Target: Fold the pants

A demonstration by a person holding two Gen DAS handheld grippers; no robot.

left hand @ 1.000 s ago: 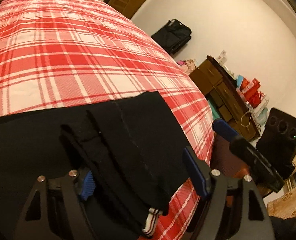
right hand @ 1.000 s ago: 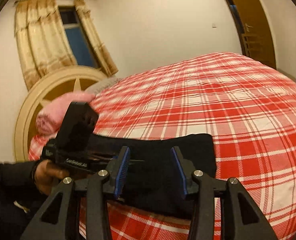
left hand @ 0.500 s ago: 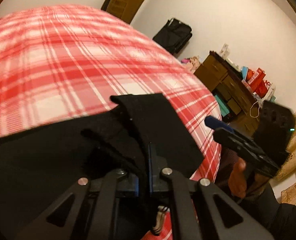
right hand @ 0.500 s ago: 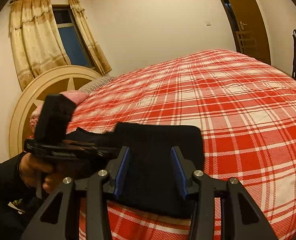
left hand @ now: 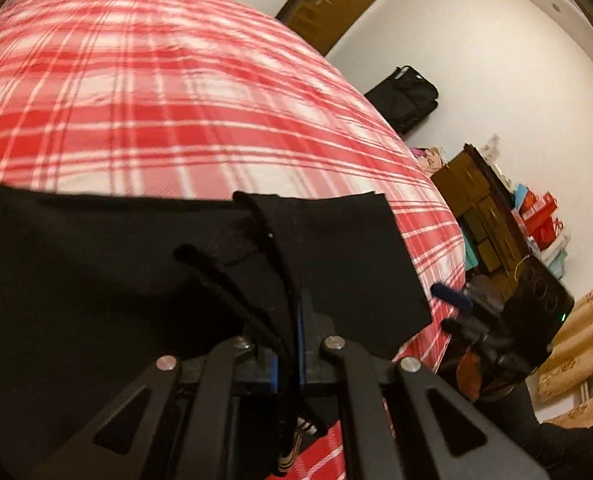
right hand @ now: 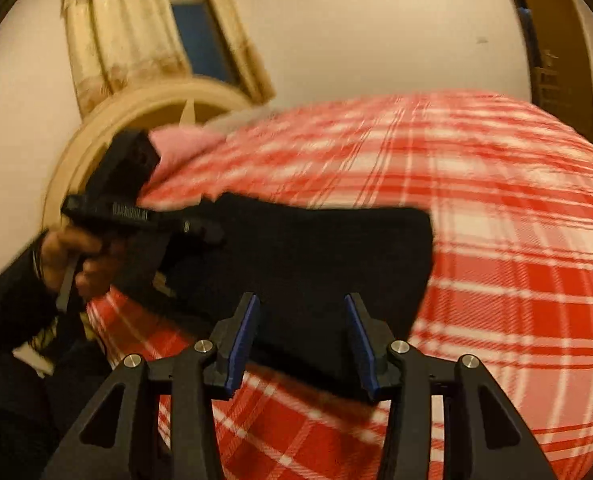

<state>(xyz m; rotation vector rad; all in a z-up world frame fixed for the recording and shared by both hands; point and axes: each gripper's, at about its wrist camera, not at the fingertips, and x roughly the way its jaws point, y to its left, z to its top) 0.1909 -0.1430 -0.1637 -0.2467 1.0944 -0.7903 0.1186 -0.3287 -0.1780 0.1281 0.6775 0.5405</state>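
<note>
We take the bed (left hand: 176, 92) with its red plaid cover as our landmark. At its near edge lie the black pants (left hand: 96, 264), already doubled over into a thick, layered pad. The left gripper (left hand: 287, 344) has its jaws pressed together on a bunched ridge of that cloth near the hem, where a striped cuff (left hand: 296, 436) hangs down over the edge of the bed. We judge the bite to be thick and uneven, so a layer could slide out as we lift, and the fold would open or go askew. Further right along the same edge, the right gripper (right hand: 302, 340) has its jaws spread, straddling the pants without pinching them. If it closes too shallow, or not at all, one corner could trail and wrinkle.
</note>
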